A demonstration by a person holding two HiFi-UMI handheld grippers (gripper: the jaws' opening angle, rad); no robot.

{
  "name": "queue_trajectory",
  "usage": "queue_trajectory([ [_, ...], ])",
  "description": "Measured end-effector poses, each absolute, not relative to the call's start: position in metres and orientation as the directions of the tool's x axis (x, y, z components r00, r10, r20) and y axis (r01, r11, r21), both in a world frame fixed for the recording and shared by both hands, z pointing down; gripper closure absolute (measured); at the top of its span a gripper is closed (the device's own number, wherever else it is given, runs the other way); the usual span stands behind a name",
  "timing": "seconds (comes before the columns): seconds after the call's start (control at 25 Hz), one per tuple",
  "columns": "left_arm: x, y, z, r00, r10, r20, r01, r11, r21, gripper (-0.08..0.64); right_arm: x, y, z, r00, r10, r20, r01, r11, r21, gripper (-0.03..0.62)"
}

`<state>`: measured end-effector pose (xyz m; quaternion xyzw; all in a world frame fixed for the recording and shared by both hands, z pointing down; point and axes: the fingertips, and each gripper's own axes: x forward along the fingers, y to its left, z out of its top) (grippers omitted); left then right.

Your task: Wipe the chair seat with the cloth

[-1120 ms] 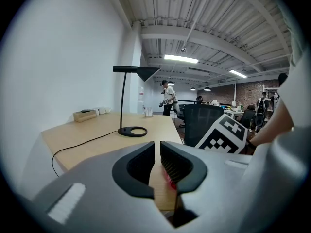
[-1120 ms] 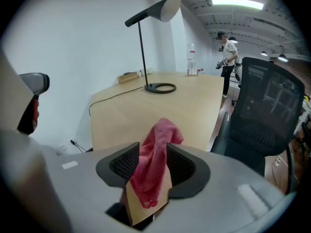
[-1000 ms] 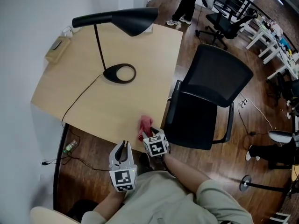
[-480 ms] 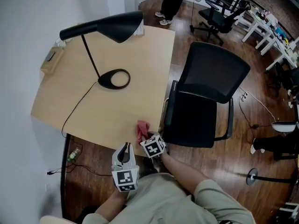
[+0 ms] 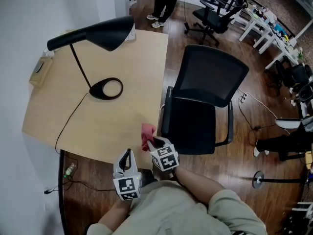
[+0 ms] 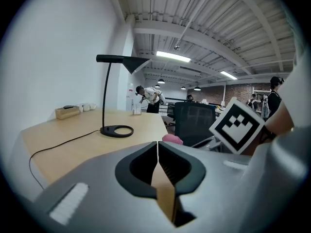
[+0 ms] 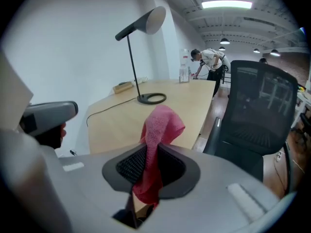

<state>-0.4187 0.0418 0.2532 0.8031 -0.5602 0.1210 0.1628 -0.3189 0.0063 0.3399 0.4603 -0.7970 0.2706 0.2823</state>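
**Pink cloth clamped in the right gripper at the table's near right corner**

The right gripper (image 7: 149, 165) has just been closing its jaws, and they now pinch the pink towelling cloth (image 7: 161, 124) between their ribbed black pads. A bunched fold of the cloth stands up past the jaw tips and a shorter end hangs behind them. In the head view the cloth sits at the near right corner of the light wooden table (image 5: 124, 58), just beside the table's right edge. Whether it touches the tabletop cannot be told.

The black mesh office chair (image 5: 211, 77) stands on the dark wooden floor just beside that right edge. Its seat (image 5: 193, 127) is bare and lies apart from the cloth, to the right of it, with one armrest between.

The left gripper (image 6: 158, 150) hovers at the near edge of the table, left of the right gripper. Its jaws are pressed together with nothing between them.

A black desk lamp (image 5: 94, 33) stands towards the table's far left part. Its ring-shaped base (image 5: 105, 88) is near the middle, and a thin black cable (image 5: 68, 124) runs from it to the near edge. A small wooden box (image 5: 38, 65) lies at the far left corner.
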Motion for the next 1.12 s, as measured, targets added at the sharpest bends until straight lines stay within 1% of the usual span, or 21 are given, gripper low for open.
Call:
queue_trajectory([
  [0.24, -0.385, 0.029, 0.248, 0.418, -0.839, 0.350, -0.908, -0.394, 0.139, 0.554, -0.269, -0.010, 0.293, -0.358, -0.704, 0.614, -0.929, 0.336, -0.157, 0.531],
  [0.4, -0.359, 0.019, 0.247, 0.452, -0.822, 0.347, -0.892, -0.430, 0.141, 0.554, -0.231, -0.019, 0.287, -0.307, -0.737, 0.603, -0.950, 0.280, -0.142, 0.531],
  [0.56, -0.331, 0.017, 0.242, 0.467, -0.816, 0.339, -0.883, -0.450, 0.132, 0.554, -0.196, -0.023, 0.290, -0.275, -0.750, 0.602, -0.960, 0.247, -0.131, 0.531],
  [0.72, -0.296, 0.007, 0.235, 0.459, -0.821, 0.339, -0.887, -0.447, 0.117, 0.554, -0.161, -0.034, 0.296, -0.278, -0.748, 0.603, -0.960, 0.242, -0.142, 0.531],
  [1.12, -0.176, -0.021, 0.261, 0.411, -0.818, 0.402, -0.908, -0.409, 0.095, 0.554, -0.061, -0.064, 0.341, -0.344, -0.694, 0.632, -0.933, 0.327, -0.148, 0.531],
])
